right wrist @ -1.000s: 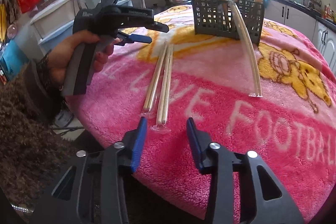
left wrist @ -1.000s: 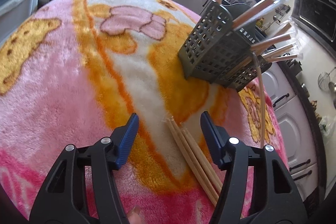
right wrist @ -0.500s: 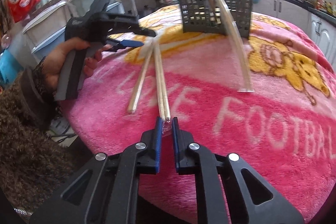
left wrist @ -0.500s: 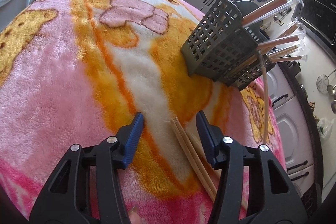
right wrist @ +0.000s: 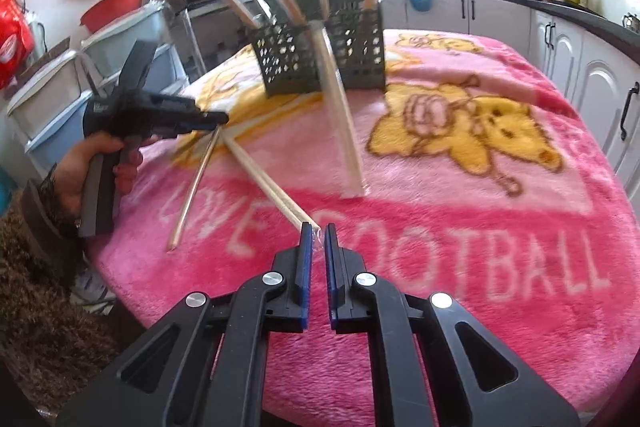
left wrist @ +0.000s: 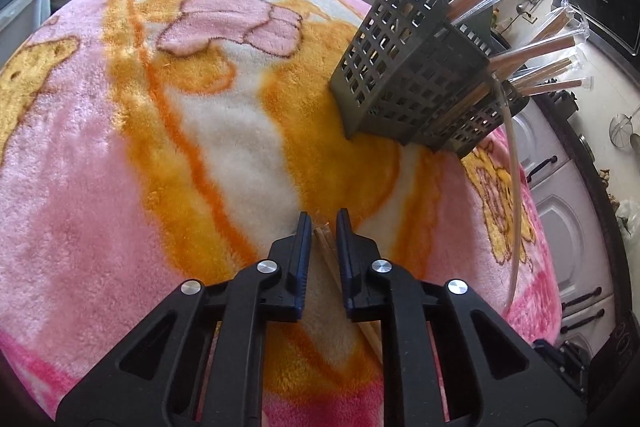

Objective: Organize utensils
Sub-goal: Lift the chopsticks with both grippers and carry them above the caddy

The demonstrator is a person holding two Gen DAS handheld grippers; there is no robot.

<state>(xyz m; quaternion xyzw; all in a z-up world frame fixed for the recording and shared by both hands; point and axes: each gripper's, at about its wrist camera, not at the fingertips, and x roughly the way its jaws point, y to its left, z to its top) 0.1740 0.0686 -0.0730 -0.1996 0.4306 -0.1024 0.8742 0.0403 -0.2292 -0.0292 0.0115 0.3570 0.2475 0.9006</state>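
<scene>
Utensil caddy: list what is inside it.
The gray mesh utensil caddy holds several clear-wrapped chopstick pairs standing out of its compartments. Their lower ends are mostly hidden behind the mesh walls.

The left claw (left wrist: 323,227) has just been closing, its jaws nearly together and tilted downward. The right claw (right wrist: 319,232) is likewise pinched almost closed. A hand (right wrist: 86,171) grips the left claw's handle.
</scene>
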